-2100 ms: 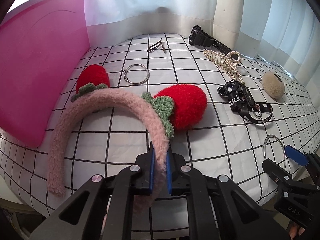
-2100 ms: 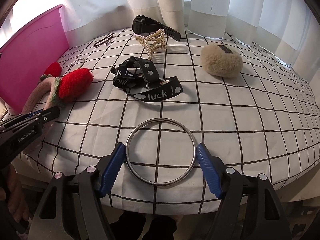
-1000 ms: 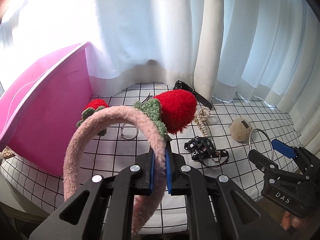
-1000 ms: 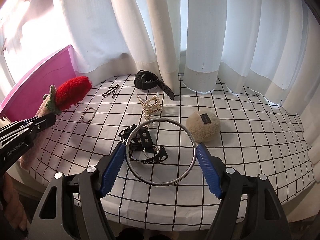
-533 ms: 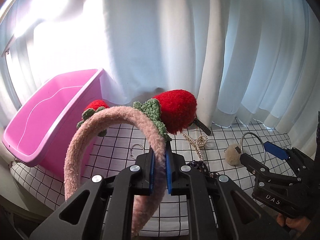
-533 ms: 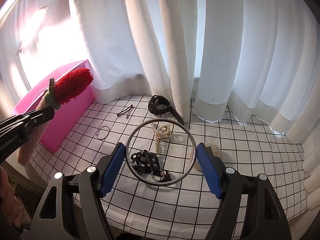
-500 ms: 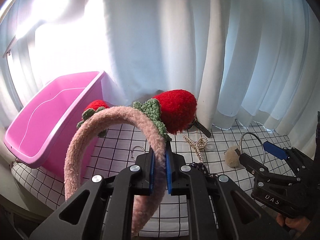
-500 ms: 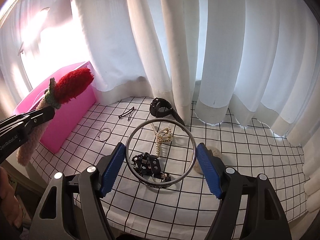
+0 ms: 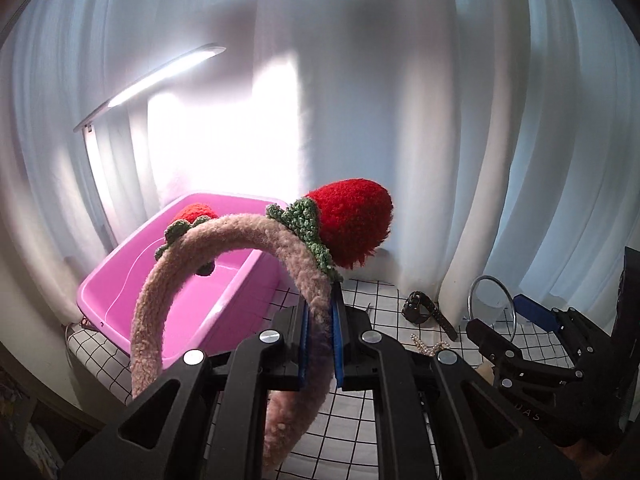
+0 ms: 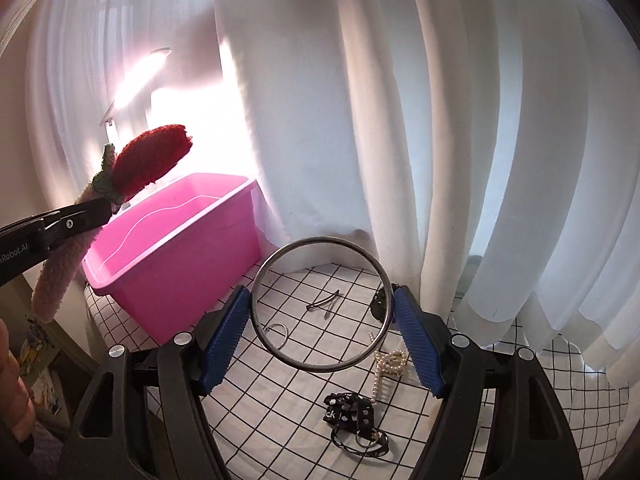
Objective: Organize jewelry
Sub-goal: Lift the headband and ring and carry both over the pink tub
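Pink fuzzy headband [image 9: 224,240] with two red strawberry ears sits pinched in the left gripper [image 9: 320,336]; the blue pads are nearly together, squeezing the band just below the near strawberry [image 9: 352,224]. The band arches up and away to the left of the pads, its free end hanging below them. The far strawberry [image 9: 194,212] lies beyond the arch, in line with the pink bin [image 9: 192,312].

Large silver bangle [image 10: 322,304] is clamped across its width by the right gripper [image 10: 320,340]; jaws stand about half open, one blue pad on each side of the ring. The ring is held clear above the table, tilted toward the camera.

Pink bin stands ahead and to the left of both grippers, at the left end of the checked cloth [image 10: 280,384], its inside looking bare. In the right wrist view, the headband and the left gripper's finger appear left of the bin, higher than its rim.

On the cloth below and ahead of the right gripper: small silver ring [image 10: 278,334], dark hair clip [image 10: 326,302], pearl claw clip [image 10: 388,364], black printed strap [image 10: 354,420]. Black watch [image 9: 424,310] lies by the curtain foot, partly hidden behind the bangle in the right view.

White curtains [image 10: 440,120] fill the background. A lit lamp bar [image 9: 160,76] stands above the bin.
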`<state>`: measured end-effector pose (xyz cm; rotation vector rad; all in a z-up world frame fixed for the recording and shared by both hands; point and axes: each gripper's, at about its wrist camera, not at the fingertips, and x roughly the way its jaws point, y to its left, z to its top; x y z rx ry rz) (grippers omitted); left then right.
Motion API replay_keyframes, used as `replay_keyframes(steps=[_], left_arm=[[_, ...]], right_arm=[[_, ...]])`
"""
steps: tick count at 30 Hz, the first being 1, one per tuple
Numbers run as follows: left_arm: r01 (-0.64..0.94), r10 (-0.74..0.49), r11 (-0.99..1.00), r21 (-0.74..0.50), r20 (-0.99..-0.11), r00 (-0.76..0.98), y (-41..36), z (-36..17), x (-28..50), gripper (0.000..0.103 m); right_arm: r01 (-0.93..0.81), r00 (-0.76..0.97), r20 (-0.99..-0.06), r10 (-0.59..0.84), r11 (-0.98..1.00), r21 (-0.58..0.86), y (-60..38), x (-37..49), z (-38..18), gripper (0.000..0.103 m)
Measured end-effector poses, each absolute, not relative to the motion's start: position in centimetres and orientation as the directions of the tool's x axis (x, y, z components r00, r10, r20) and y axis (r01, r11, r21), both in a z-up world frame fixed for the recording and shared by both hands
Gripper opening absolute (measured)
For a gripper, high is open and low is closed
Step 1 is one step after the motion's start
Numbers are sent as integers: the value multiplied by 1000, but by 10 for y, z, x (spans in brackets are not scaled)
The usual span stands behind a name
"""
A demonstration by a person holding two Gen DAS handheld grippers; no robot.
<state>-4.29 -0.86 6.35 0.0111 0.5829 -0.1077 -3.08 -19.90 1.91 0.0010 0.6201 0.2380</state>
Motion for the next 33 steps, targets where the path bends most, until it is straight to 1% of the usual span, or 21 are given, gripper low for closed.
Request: replay_keyframes(steps=[5,8,11,19,28,33], left_arm=[[-1,8,1000,13,-546,838,24,77,-26,10],[-46,42,999,6,-544,838,48,81,-11,10],[-86,69,996,-3,-565,822,74,81,10,10],[-141,72,988,-61,-629,774,126,61,67,10],[-176,45,978,-113,-706,707,157,36,119,10],[-192,42,974,-117,-744,667,165,22,140,10]], right_arm=[[-330,766,-559,317,940,80,-157,0,28,71],[-377,752,-555,355,923,79,-129,24,33,71],[-418,727,-564,391,904,88,-99,46,38,71],[-494,677,-590,439,866,77,-35,110,43,71],[-544,605,-661,444,836,63,18,177,30,71],[-561,552,-712,433,825,67,43,209,21,71]])
